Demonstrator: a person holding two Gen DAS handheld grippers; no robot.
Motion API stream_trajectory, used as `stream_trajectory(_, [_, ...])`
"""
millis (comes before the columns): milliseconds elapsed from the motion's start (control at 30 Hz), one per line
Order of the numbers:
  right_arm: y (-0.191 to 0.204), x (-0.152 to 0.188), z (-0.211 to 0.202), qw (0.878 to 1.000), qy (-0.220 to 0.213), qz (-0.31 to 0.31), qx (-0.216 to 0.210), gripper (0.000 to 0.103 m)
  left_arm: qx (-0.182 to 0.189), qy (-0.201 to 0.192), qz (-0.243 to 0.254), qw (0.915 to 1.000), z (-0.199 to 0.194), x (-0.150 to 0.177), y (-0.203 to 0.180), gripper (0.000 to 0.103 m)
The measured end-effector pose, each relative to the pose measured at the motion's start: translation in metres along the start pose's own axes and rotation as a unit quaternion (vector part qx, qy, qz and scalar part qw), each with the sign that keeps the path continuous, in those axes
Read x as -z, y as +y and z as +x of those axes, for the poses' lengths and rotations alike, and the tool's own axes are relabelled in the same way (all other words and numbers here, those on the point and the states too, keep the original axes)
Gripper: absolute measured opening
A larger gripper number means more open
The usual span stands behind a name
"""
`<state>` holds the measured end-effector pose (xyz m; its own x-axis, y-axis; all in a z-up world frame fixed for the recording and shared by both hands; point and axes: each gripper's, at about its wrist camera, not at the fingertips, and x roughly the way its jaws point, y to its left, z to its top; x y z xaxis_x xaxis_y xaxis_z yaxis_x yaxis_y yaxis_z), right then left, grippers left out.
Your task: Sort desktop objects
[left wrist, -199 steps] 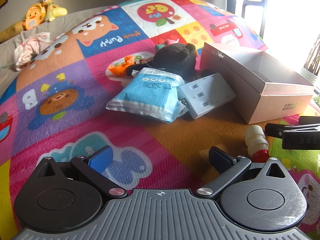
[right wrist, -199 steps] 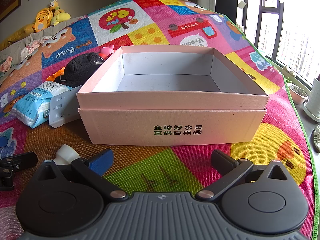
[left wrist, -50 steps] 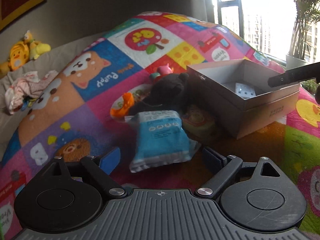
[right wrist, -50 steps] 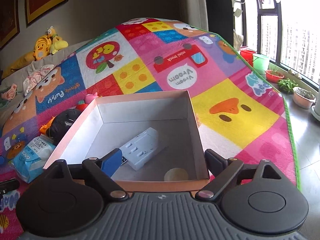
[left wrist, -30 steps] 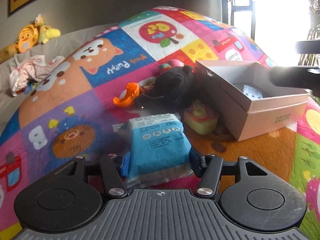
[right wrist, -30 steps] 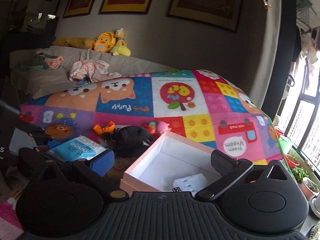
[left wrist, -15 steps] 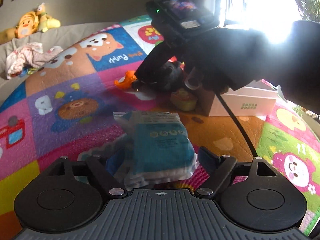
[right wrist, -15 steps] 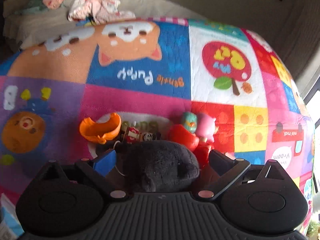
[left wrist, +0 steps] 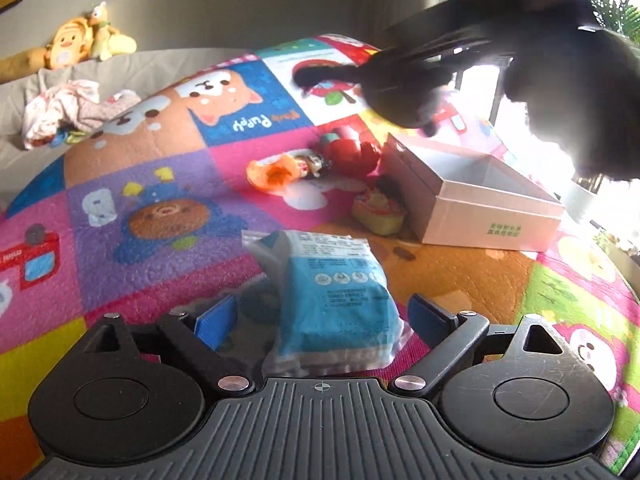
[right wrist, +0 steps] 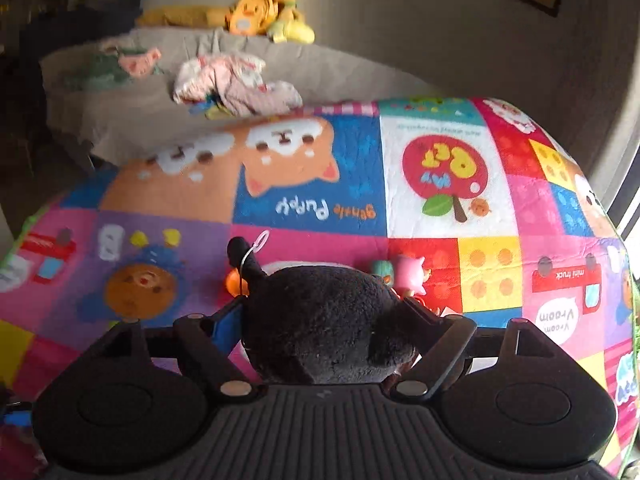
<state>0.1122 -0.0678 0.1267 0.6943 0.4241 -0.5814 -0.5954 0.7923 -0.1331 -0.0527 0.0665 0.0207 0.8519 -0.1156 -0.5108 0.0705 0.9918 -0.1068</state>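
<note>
Left wrist view: the left hand-held gripper (left wrist: 316, 320) fills the bottom of the frame, its jaws opening and standing wide apart. A soft blue-and-white plastic pack of wipes (left wrist: 336, 304) lies between them on the colourful patchwork play mat (left wrist: 168, 248), and the pads do not press on it. Right of centre sits the open pale pink cardboard box (left wrist: 480, 208), the sorting target as I judge it; its inside is mostly hidden from this angle. Left of the box, on the mat, lie a small yellow toy block (left wrist: 378, 212), an orange plastic toy (left wrist: 270, 172) and some red toys (left wrist: 352, 150). In the upper right, dark against the window glare, the right hand-held gripper (left wrist: 400, 76) carries a black plush toy (left wrist: 404, 100) above the box's far corner.

Right wrist view: the right gripper's (right wrist: 324, 320) jaws are closing, and the plush (right wrist: 320, 316) sits between the two fingers, both pressed against it, lifted off the mat. A pink figure (right wrist: 410, 276) shows just behind it.

Sorting looks partway through: the plush is on its way, while the wipes and the small toys remain out on the mat.
</note>
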Motion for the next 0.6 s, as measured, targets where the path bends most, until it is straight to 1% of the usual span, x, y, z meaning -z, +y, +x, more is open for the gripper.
stream_trajectory(33, [-0.003,0.010,-0.020,1.000,-0.015,0.009,-0.011,0.082,-0.002,-0.003,0.003,1.0000,-0.002,-0.001,-0.001,0.096])
stream_trajectory(100, [-0.007,0.035,-0.055,0.999,-0.040,0.020,-0.017,0.082,-0.004,-0.009,0.008,0.9999,-0.007,-0.006,-0.004,0.096])
stream_trajectory(167, [-0.008,0.064,-0.077,0.998,-0.055,0.022,-0.002,0.082,0.000,-0.018,0.018,0.9997,-0.014,-0.012,-0.010,0.097])
stream_trajectory(200, [-0.009,0.082,-0.086,0.998,-0.062,0.022,0.013,0.082,0.001,-0.022,0.022,0.9995,-0.017,-0.015,-0.012,0.097])
stream_trajectory(300, [-0.013,0.130,-0.095,0.996,-0.058,0.048,0.047,0.082,0.019,-0.018,0.023,0.9994,-0.021,-0.024,-0.021,0.098])
stream_trajectory(400, [-0.014,0.166,-0.093,0.995,-0.049,0.070,0.048,0.082,0.050,0.002,0.015,0.9986,-0.019,-0.031,-0.035,0.098])
stream_trajectory(467, [-0.014,0.185,-0.091,0.995,-0.037,0.082,0.046,0.082,0.064,0.014,0.024,0.9975,-0.015,-0.033,-0.049,0.098])
stream_trajectory(533, [-0.016,0.197,-0.090,0.995,-0.023,0.091,0.043,0.083,0.062,0.018,0.046,0.9969,-0.013,-0.032,-0.064,0.098])
stream_trajectory(600, [-0.018,0.208,-0.097,0.995,-0.025,0.092,0.041,0.090,0.058,0.023,0.062,0.9962,-0.010,-0.031,-0.075,0.098])
